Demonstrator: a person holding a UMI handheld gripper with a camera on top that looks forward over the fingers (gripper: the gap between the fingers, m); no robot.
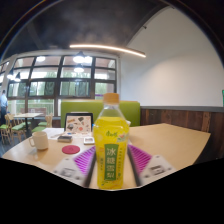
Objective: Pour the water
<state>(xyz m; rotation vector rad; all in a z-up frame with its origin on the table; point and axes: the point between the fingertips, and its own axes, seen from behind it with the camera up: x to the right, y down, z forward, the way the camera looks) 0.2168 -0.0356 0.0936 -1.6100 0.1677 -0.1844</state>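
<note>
The gripper (111, 165) is closed on a clear plastic bottle of yellow drink with a yellow cap and a green-and-white label (112, 145); both pink-padded fingers (84, 162) press against its sides, and the bottle stands upright between them, its base hidden low between the fingers. Beyond the bottle stretches a light wooden surface (170, 140). On it, to the left and farther away, sit a white mug (40, 140), a round red coaster (71, 149) nearer the fingers, and a small framed picture stand (78, 123) at the far side. A green upholstered bench (100, 108) runs behind the surface, below large windows (60, 80). A long curved ceiling light (108, 48) glows overhead.
</note>
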